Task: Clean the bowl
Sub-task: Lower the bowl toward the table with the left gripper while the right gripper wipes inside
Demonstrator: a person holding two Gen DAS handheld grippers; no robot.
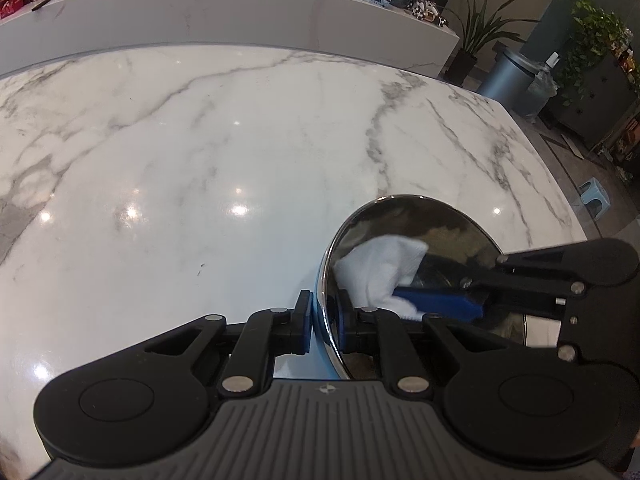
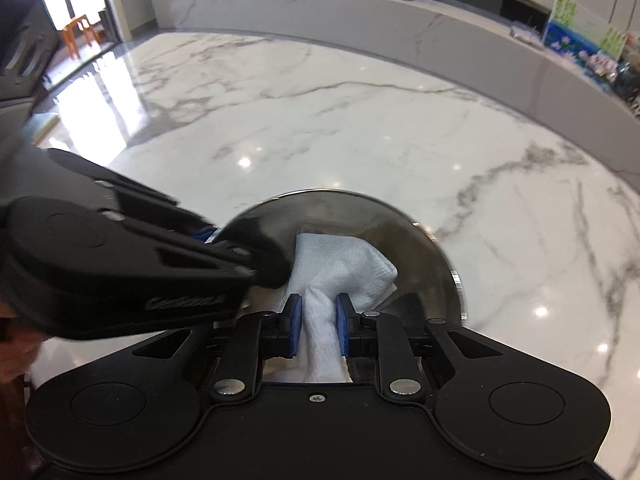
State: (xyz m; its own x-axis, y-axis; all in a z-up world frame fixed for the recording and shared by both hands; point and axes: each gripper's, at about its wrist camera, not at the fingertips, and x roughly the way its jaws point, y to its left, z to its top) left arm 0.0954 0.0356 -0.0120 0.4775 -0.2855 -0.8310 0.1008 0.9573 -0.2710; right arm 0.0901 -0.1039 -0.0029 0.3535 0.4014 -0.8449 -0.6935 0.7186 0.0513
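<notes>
A shiny steel bowl (image 1: 452, 236) with a blue outside stands on the white marble table (image 1: 200, 152). My left gripper (image 1: 324, 322) is shut on the bowl's near rim, one finger inside and one outside. My right gripper (image 2: 318, 326) is shut on a white cloth (image 2: 344, 268) and presses it against the inside of the bowl (image 2: 384, 224). In the left wrist view the cloth (image 1: 380, 268) lies inside the bowl with the right gripper's fingers (image 1: 436, 306) on it. In the right wrist view the left gripper (image 2: 224, 240) comes in from the left onto the rim.
A raised marble counter (image 1: 240, 12) runs along the table's far side with boxes, cables and pictures on it. A metal bin (image 1: 512, 80) and potted plants (image 1: 480, 32) stand past the table's right end. An orange chair (image 2: 80, 30) stands far left.
</notes>
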